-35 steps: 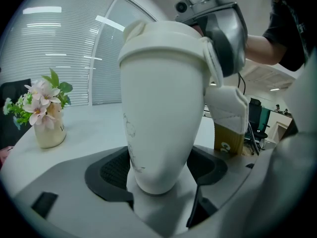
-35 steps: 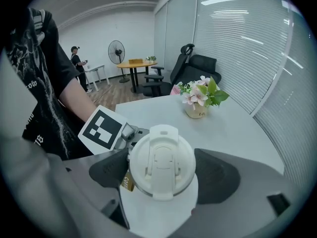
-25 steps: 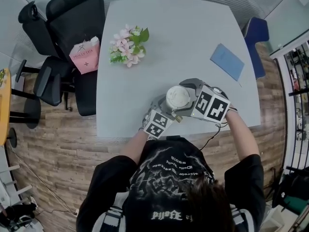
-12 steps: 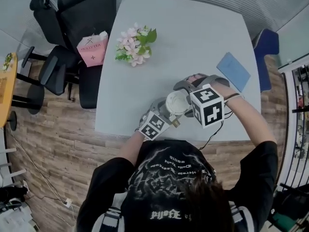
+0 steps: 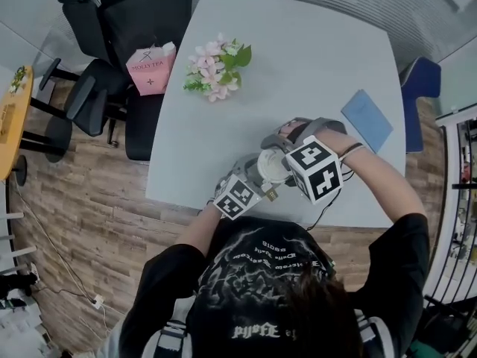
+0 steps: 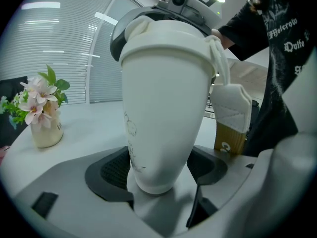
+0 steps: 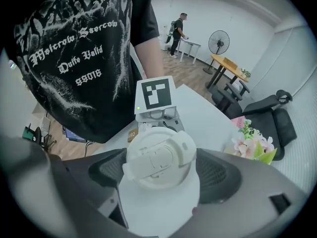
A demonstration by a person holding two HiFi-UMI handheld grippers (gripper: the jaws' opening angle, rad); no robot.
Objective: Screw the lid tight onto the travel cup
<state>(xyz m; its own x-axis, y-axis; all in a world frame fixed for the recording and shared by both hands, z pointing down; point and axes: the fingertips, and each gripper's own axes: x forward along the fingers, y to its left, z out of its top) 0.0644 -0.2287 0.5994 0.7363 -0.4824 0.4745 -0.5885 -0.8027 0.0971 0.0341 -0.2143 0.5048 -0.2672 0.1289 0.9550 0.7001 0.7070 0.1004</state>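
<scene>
Left gripper (image 6: 159, 168) clamped on the lower body of the white travel cup (image 6: 166, 108), held upright over the near edge of the table (image 5: 298, 66). Right gripper (image 7: 162, 172) comes down from above, pads against both sides of the lid (image 7: 158, 157), which sits on the cup's mouth; its jaws have just opened a touch. Blue notebook (image 5: 367, 119) on the table's right side. Potted pink flowers (image 5: 216, 77) toward the table's far left. Pink tea bag (image 5: 151, 69) on the black office chair (image 5: 141, 21) off the table's left edge.
</scene>
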